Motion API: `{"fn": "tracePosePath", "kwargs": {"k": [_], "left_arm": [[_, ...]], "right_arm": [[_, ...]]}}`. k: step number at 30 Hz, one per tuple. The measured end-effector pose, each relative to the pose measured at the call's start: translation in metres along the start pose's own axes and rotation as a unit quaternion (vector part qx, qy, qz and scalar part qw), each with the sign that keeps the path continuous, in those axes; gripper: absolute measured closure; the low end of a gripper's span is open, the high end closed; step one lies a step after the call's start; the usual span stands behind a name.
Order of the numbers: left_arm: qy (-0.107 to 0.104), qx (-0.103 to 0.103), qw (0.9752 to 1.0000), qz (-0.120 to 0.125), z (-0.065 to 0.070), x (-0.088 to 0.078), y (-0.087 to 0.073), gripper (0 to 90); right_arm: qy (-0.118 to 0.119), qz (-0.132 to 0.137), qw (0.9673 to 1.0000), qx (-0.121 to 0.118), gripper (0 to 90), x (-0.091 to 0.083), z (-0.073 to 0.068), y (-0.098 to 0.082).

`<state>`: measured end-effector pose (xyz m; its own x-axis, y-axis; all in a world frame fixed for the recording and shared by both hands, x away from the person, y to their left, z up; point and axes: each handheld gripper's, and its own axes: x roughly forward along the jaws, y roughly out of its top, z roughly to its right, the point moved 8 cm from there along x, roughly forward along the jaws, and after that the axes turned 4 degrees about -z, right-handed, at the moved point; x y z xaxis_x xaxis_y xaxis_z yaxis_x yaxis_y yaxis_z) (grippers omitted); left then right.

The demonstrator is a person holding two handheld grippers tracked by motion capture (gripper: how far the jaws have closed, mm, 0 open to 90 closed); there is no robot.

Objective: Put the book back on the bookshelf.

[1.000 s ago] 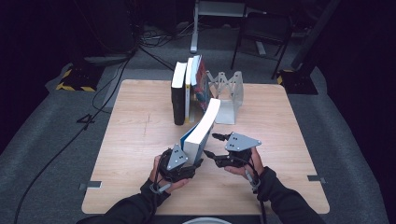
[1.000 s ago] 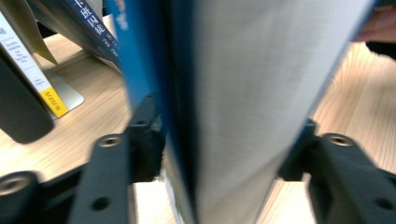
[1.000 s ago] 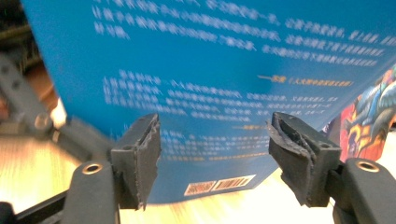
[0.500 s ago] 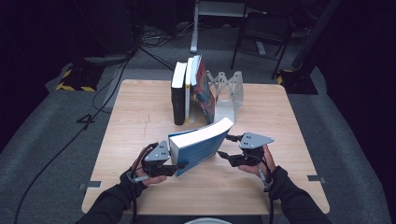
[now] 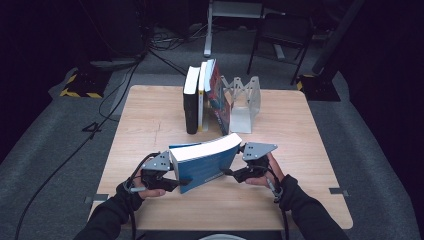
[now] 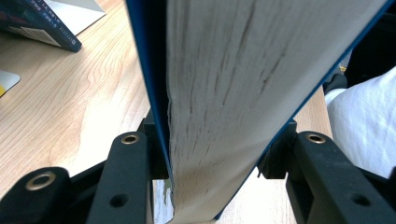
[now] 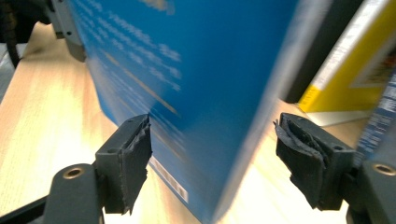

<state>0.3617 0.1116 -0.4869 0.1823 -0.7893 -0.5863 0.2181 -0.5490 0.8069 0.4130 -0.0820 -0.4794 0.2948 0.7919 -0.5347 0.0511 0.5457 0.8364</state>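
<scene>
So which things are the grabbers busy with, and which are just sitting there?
Busy with:
- blue book, clamped by the left gripper
- right gripper, fingers just opening, pads off the cover

Just sitting there:
- three books standing in a row
- white bookend
- wooden table

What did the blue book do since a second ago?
The blue book tipped from leaning steeply near the stand down to lying lengthwise on its edge, nearer the person. The left gripper slid left and clamps its end; the right gripper has just been opening, its pads off the cover. The row of books and the white bookend stayed put.
</scene>
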Motion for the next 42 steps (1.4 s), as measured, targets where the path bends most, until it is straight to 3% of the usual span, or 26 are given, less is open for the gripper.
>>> {"fn": "tracePosePath", "kwargs": {"k": [3,8,11,14,16,18,23,26,31,33,35,38,42], "left_arm": [[0.010,-0.005,0.9999,0.004,-0.002,-0.001,-0.001,54.1],[0.062,-0.039,0.9973,0.003,-0.013,-0.004,-0.002,42.5],[0.087,-0.041,0.9953,0.011,-0.015,-0.004,0.000,42.0],[0.095,-0.054,0.9937,0.025,-0.018,-0.003,0.002,39.6],[0.102,-0.059,0.9926,0.029,-0.021,-0.002,0.002,37.5],[0.098,-0.061,0.9927,0.033,-0.022,-0.001,0.003,36.5],[0.094,-0.065,0.9927,0.040,-0.029,0.003,0.008,37.1],[0.080,-0.063,0.9941,0.037,-0.032,0.011,0.015,36.8],[0.061,-0.047,0.9965,0.032,-0.034,0.030,0.030,36.0],[0.056,-0.042,0.9972,0.028,-0.035,0.036,0.035,34.4],[0.048,-0.039,0.9977,0.026,-0.036,0.045,0.041,33.0],[0.040,-0.037,0.9982,0.026,-0.039,0.057,0.050,29.6],[0.030,-0.040,0.9984,0.026,-0.044,0.063,0.056,28.8]], "right_arm": [[0.001,0.000,1.0000,-0.005,31.8,0.002,-0.004,0.001],[0.012,0.000,0.9999,0.000,42.6,-0.005,-0.001,-0.003],[0.011,0.000,0.9999,-0.001,47.7,-0.010,-0.003,-0.005],[0.032,0.003,0.9995,-0.006,55.3,-0.022,-0.011,-0.010],[0.034,-0.002,0.9993,-0.017,57.4,-0.026,-0.016,-0.011],[0.030,-0.005,0.9991,-0.030,57.0,-0.027,-0.019,-0.009],[0.015,0.030,0.9992,-0.020,53.3,-0.032,-0.016,0.013],[0.008,0.052,0.9985,-0.015,52.4,-0.041,-0.012,0.031],[-0.023,0.044,0.9985,-0.024,53.1,-0.055,-0.010,0.042],[-0.021,0.049,0.9984,-0.020,54.4,-0.060,-0.010,0.044],[-0.029,0.036,0.9987,-0.023,55.4,-0.070,-0.010,0.044],[-0.045,0.023,0.9986,-0.015,56.1,-0.079,-0.008,0.039],[-0.049,0.018,0.9986,0.000,55.8,-0.084,-0.002,0.037]]}}
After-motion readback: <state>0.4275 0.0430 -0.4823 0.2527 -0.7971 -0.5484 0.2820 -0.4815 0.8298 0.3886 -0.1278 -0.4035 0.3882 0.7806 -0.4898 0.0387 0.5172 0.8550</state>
